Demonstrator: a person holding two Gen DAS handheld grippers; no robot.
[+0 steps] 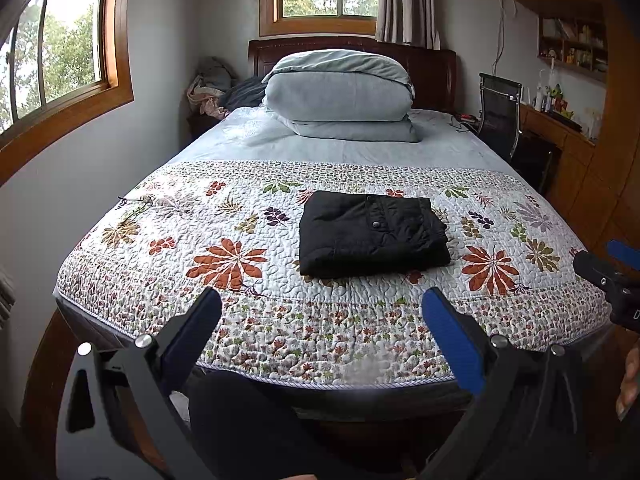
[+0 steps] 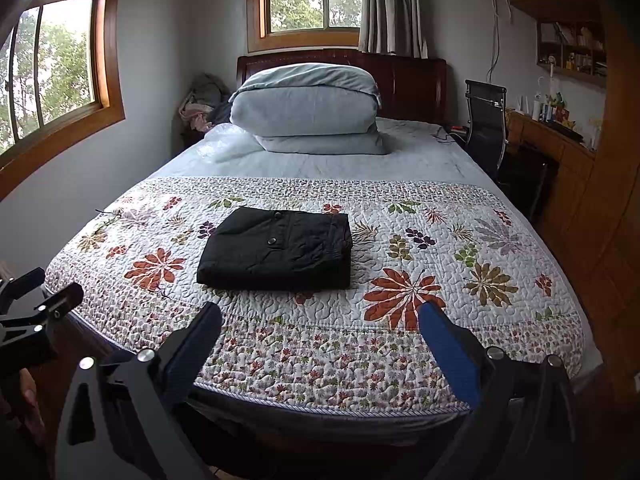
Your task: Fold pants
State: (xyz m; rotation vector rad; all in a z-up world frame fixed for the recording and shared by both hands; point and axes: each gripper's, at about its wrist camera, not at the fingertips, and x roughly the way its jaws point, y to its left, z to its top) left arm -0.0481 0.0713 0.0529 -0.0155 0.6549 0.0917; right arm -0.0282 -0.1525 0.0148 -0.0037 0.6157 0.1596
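The black pants [image 1: 374, 234] lie folded into a compact rectangle on the floral quilt [image 1: 224, 216] near the foot of the bed; they also show in the right wrist view [image 2: 276, 254]. My left gripper [image 1: 322, 312] is open and empty, held back from the foot edge of the bed, short of the pants. My right gripper [image 2: 320, 326] is open and empty too, at the foot edge, to the right of the left one. The right gripper shows at the right edge of the left wrist view [image 1: 608, 268]; the left gripper shows at the left edge of the right wrist view [image 2: 36, 300].
A stack of grey-blue folded bedding [image 1: 340, 94] sits at the wooden headboard [image 1: 432, 68]. A black chair [image 1: 500, 112] and a wooden desk [image 1: 560, 128] stand to the right of the bed. A wall with windows is on the left.
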